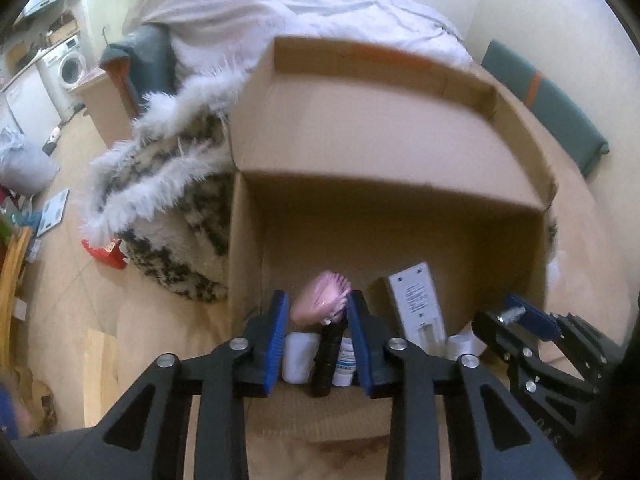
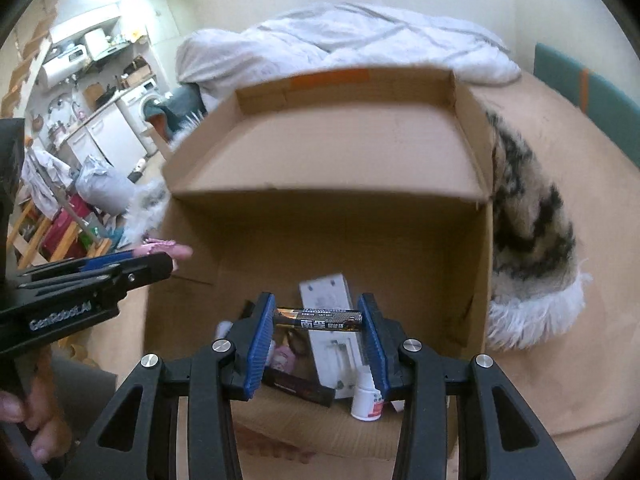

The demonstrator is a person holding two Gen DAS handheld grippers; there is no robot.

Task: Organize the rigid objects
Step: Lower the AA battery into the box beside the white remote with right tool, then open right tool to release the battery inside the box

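An open cardboard box [image 1: 384,148] [image 2: 320,148] stands on a tan bed. My left gripper [image 1: 318,308] is shut on a pink shell-shaped comb [image 1: 320,300] and holds it over the box's near left side; it also shows in the right wrist view [image 2: 162,249]. My right gripper [image 2: 318,316] is shut on a black and gold battery [image 2: 318,319] held crosswise over the box. In the box lie a white remote [image 1: 418,300] [image 2: 328,320], small white bottles [image 1: 298,358] [image 2: 366,398], a black rod [image 1: 326,360] and a dark packet [image 2: 296,364].
A furry black-and-white blanket [image 1: 176,208] [image 2: 528,216] lies against the box's sides. A white duvet [image 1: 280,12] is heaped behind it. A teal headboard [image 1: 548,100] runs along the right wall. A kitchen with a washing machine [image 1: 68,64] is at far left.
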